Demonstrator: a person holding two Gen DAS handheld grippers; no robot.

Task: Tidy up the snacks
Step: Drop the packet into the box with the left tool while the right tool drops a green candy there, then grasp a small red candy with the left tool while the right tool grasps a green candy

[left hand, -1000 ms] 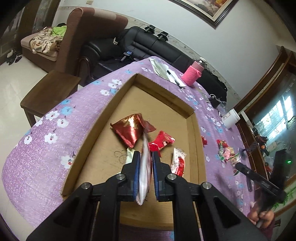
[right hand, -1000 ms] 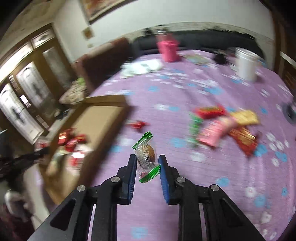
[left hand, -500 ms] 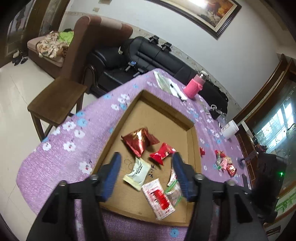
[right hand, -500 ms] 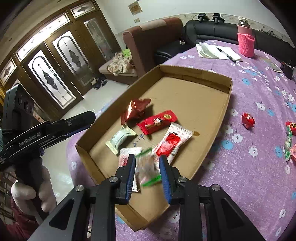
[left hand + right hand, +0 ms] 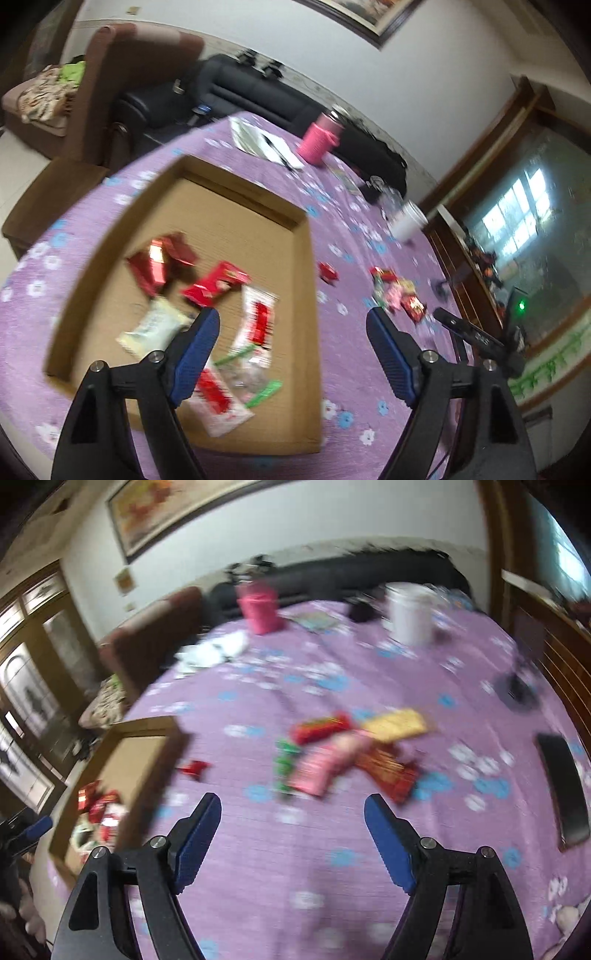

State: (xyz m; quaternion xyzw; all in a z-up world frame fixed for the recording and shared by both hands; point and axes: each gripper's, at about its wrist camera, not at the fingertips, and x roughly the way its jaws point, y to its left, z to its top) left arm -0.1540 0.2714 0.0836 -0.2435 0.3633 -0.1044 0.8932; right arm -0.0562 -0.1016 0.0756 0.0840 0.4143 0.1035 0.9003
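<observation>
Gaping blue-padded grippers, apparently crinkly wrappers.

The left gripper, which pinched a white and red packet a second ago, now gapes wide and empty, and that packet lies in the cardboard tray at its near edge. The right gripper has likewise let go of its green-ended candy, which now rests in the tray just beside the packet, and it has swung away from the tray to face the snack pile out on the purple tablecloth.
</observation>
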